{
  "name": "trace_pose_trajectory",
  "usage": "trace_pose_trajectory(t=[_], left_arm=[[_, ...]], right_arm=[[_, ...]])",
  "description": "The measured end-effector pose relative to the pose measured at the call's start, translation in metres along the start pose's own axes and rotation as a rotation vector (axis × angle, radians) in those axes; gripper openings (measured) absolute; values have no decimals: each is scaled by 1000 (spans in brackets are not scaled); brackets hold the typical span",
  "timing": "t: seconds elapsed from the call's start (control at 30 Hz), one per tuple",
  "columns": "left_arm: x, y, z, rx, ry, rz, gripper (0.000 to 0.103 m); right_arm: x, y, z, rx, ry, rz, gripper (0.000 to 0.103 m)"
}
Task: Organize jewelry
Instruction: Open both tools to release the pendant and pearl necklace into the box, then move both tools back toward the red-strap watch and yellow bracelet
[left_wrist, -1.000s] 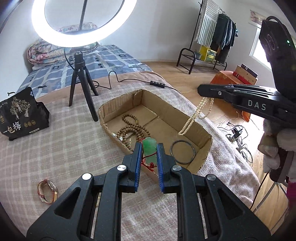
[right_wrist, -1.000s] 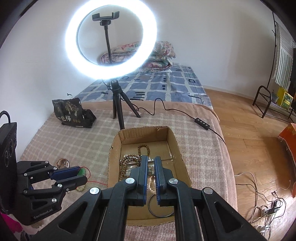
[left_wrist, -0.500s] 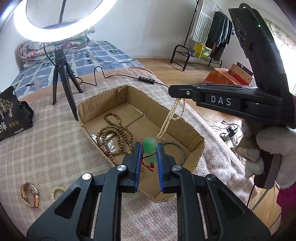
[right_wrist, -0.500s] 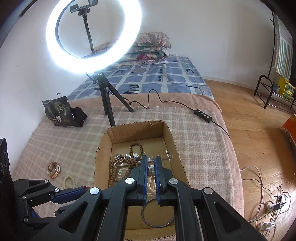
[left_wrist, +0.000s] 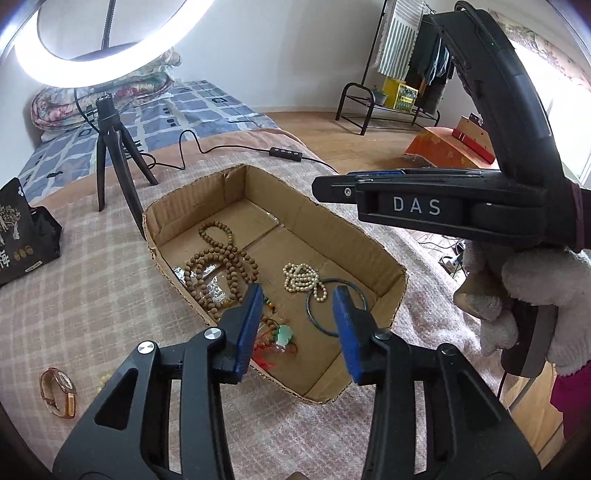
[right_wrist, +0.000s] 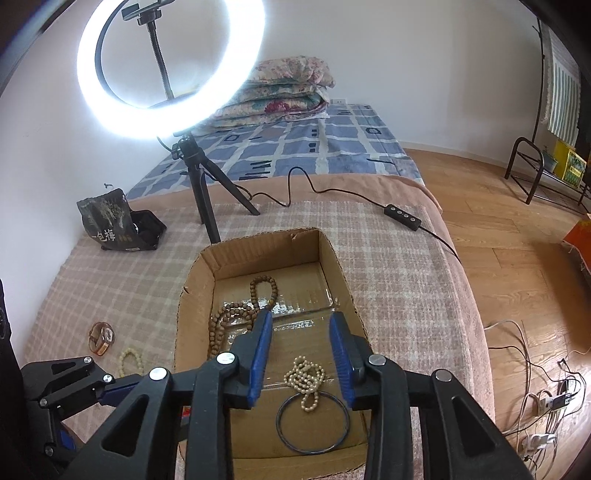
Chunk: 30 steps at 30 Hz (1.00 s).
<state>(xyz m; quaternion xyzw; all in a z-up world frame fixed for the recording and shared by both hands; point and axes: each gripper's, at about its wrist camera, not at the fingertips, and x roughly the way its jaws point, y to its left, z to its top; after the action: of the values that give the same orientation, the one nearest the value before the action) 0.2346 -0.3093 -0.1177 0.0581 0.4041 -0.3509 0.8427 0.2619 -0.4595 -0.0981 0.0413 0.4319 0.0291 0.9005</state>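
Observation:
An open cardboard box (left_wrist: 373, 254) (right_wrist: 340, 273) sits on the checked blanket. In it lie brown wooden beads (left_wrist: 221, 266) (right_wrist: 229, 314), a pearl necklace (left_wrist: 303, 278) (right_wrist: 306, 380), a dark bangle (left_wrist: 334, 306) (right_wrist: 312, 422) and a green jade pendant on red cord (left_wrist: 284, 334). My left gripper (left_wrist: 299, 325) is open and empty above the box's near end. My right gripper (right_wrist: 301, 358) is open and empty above the pearls; it shows from the side in the left wrist view (left_wrist: 325, 186). A brown watch (left_wrist: 59, 391) (right_wrist: 101, 338) and a pale bead bracelet (right_wrist: 129, 360) lie on the blanket left of the box.
A ring light on a tripod (left_wrist: 110, 147) (right_wrist: 199, 184) stands behind the box, its cable and controller (right_wrist: 402, 218) trailing right. A black snack bag (left_wrist: 18, 236) (right_wrist: 110, 221) lies at the left. The bed edge drops to wooden floor (right_wrist: 517, 277) on the right.
Both grippers have opened. The pearl necklace dropped from the right gripper and the jade pendant from the left; both now lie in the box.

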Motion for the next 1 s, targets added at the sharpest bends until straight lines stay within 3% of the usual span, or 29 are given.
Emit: trace_pose_trajectory(t=[0.1,0.37,0.6,1.0], left_arm=[[-1,0,-2,-2,5,2,40],[-13,2,-5,3,-1,15,40],[-29,6,-12,11,-9,32,40],[-69,42,-27,9,-44,100,40]], right_arm=[[-1,1,-1,0,-7,-29,55],[-14,2,-2,20,-29,-71,85],[-28,11,-3,10,-51,-122,100],[-55,32,-9,-14,-104,-164,102]])
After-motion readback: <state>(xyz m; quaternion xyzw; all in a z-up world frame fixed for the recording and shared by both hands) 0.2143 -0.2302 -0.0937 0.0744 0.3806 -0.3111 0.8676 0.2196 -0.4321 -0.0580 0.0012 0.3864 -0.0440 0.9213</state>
